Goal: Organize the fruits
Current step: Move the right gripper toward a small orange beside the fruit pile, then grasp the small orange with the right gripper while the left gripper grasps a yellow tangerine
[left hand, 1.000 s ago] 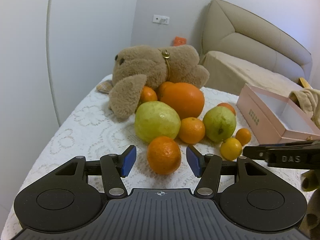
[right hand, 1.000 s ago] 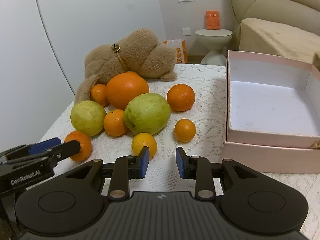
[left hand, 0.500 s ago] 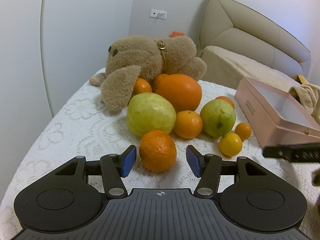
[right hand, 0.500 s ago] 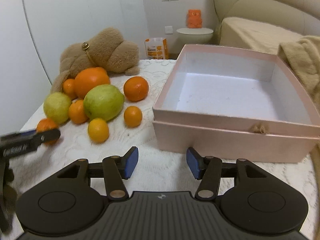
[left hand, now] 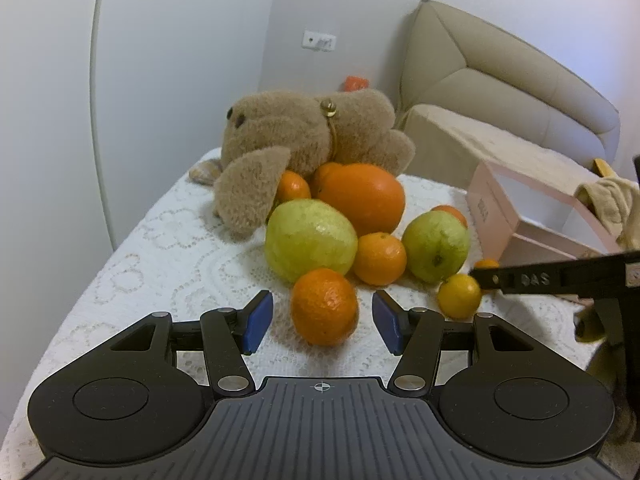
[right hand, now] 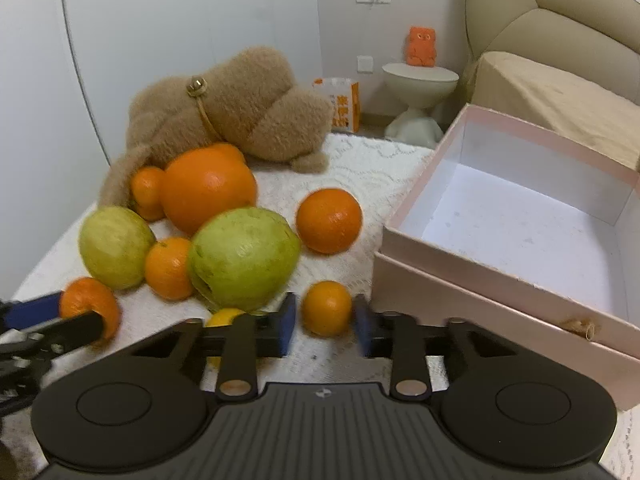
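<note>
I have the pink box (right hand: 516, 216) ahead and to the right of my right tool (right hand: 323, 326), open-topped and with no fruit in it, its near wall close beside the right pad. Next in size, the brown plush dog (left hand: 304, 148) lies at the far side of the lace-covered tabletop (left hand: 160, 264), behind the fruit pile. The big orange (left hand: 360, 196) sits just in front of it, with the larger green guava (left hand: 310, 234) and the smaller guava (right hand: 244, 256) nearer to me. The relation that matters: a mandarin (left hand: 324, 306) sits dead ahead of my left tool (left hand: 323, 322), right between its blue pads, which stand apart with a gap on each side and do not touch it. Likewise a small orange (right hand: 327, 307) sits between the spread pads of my right tool, not yet gripped, as far as the motion blur lets me judge. Both fruits are round, so no long axis to line up. I judge that the right tool is the nearer one to the box, so its fruit should have the shorter trip. A small yellow citrus (left hand: 459, 296) lies off to the right of my left tool.
</note>
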Motion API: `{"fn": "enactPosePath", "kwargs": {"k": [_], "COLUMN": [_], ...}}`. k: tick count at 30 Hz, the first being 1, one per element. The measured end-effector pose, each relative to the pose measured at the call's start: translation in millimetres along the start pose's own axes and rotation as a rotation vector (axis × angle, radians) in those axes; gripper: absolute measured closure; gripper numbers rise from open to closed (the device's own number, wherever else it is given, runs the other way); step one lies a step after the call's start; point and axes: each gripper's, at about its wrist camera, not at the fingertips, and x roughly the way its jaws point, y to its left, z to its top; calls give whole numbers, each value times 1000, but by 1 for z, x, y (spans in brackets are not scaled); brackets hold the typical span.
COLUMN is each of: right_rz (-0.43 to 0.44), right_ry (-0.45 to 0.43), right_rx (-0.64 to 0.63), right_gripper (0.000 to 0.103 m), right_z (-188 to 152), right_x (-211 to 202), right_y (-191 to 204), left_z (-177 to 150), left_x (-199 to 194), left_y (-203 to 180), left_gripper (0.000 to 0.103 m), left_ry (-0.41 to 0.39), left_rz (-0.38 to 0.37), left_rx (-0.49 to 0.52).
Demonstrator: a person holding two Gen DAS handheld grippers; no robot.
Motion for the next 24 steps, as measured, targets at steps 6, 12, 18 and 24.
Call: {"fn": "enactPosePath", "kwargs": {"k": [6, 12, 18, 24], "right_rz": [9, -97, -154, -149], "right_ry": [-14, -49, -111, -104], "right_rx": [87, 131, 127, 153], "right_gripper": [78, 77, 53, 45], "right_z": [-25, -57, -81, -82], "right_x": [-38, -67, -82, -79], "right_y": [-24, -49, -58, -61], "left_z": [6, 11, 19, 16], "left_x": [-9, 27, 51, 66], "left_y": [-29, -67, -77, -75], "left_gripper": [43, 43, 43, 43], "left_ry": [-28, 92, 135, 145], "left_rz": [-106, -181, -160, -87], "left_rx": [73, 46, -57, -86]}}
